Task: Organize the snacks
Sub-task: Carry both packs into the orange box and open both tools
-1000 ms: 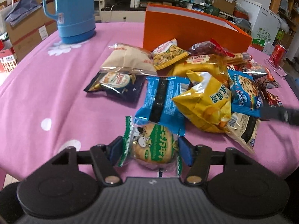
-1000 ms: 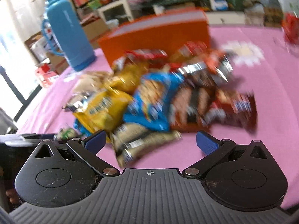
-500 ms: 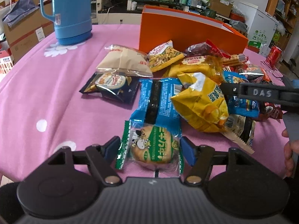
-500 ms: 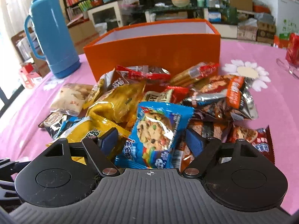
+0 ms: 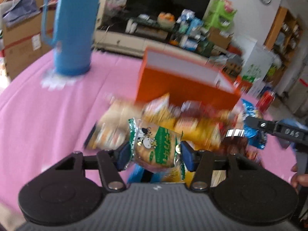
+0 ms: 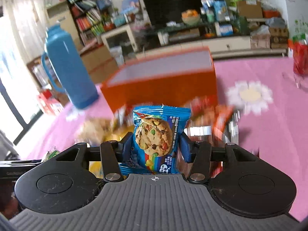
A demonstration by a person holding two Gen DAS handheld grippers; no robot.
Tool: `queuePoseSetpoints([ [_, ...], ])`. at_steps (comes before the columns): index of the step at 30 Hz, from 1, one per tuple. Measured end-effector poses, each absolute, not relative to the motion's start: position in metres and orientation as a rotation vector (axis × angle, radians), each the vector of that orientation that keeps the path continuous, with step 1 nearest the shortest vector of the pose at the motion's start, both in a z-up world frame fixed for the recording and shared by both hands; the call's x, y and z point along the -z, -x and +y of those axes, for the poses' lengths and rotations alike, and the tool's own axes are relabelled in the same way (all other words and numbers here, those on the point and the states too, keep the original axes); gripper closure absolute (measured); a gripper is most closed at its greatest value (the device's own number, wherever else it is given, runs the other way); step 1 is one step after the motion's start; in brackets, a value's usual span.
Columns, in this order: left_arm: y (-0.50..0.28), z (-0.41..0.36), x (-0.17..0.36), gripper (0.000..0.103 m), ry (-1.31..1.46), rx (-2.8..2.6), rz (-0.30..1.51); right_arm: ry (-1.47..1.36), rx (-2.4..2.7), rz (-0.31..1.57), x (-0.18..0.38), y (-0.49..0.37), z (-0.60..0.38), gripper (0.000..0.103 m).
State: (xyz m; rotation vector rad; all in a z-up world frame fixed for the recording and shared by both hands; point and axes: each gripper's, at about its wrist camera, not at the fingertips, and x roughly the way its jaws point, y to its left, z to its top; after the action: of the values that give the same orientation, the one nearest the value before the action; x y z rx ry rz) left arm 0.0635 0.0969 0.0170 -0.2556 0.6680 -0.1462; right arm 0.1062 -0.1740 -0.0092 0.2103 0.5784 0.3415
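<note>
My left gripper (image 5: pixel 155 154) is shut on a green cow-print snack packet (image 5: pixel 154 144) and holds it above the snack pile (image 5: pixel 192 123). My right gripper (image 6: pixel 156 144) is shut on a blue chocolate-chip cookie packet (image 6: pixel 156 134), also lifted above the pile (image 6: pixel 209 111). An open orange box (image 5: pixel 184 80) stands behind the pile; it also shows in the right wrist view (image 6: pixel 163 84). The right gripper shows at the right edge of the left wrist view (image 5: pixel 277 132). The pile is blurred in both views.
A tall blue thermos (image 5: pixel 71 28) stands at the back left on the pink flowered tablecloth (image 5: pixel 48 119); it shows in the right wrist view too (image 6: pixel 65 69). A red can (image 6: pixel 300 57) stands at the far right. Shelves and cartons lie beyond the table.
Both grippers closed on their packets and lifted them off the table. The views now tilt up towards the orange box.
</note>
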Motion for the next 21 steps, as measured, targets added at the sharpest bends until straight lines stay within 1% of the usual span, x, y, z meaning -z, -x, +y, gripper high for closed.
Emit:
queuePoseSetpoints([
  [5,-0.129,0.085,-0.052,0.049,0.226,0.174,0.577,-0.156,-0.361,0.5,-0.029,-0.154,-0.165,0.054],
  [9,-0.189,0.077,-0.061,0.049,0.256,0.199,0.554,-0.111,-0.351,0.483,-0.045,-0.213,-0.156,0.054],
  [14,-0.257,0.071,-0.049,0.048,0.27,0.189,0.564,-0.078,-0.321,0.518,-0.039,-0.286,-0.147,0.054],
  [15,-0.271,0.07,-0.042,0.047,0.275,0.188,0.57,-0.077,-0.317,0.531,-0.034,-0.3,-0.146,0.054],
  [16,-0.281,0.071,-0.037,0.043,0.281,0.183,0.581,-0.072,-0.314,0.545,-0.029,-0.312,-0.144,0.054],
  [17,-0.289,0.072,-0.031,0.039,0.285,0.173,0.594,-0.068,-0.31,0.557,-0.025,-0.323,-0.143,0.052],
  [19,-0.295,0.073,-0.023,0.041,0.28,0.147,0.628,-0.073,-0.305,0.578,-0.017,-0.342,-0.141,0.049],
  [21,-0.281,0.078,-0.025,0.036,0.271,0.146,0.612,-0.092,-0.323,0.577,-0.014,-0.339,-0.145,0.043],
])
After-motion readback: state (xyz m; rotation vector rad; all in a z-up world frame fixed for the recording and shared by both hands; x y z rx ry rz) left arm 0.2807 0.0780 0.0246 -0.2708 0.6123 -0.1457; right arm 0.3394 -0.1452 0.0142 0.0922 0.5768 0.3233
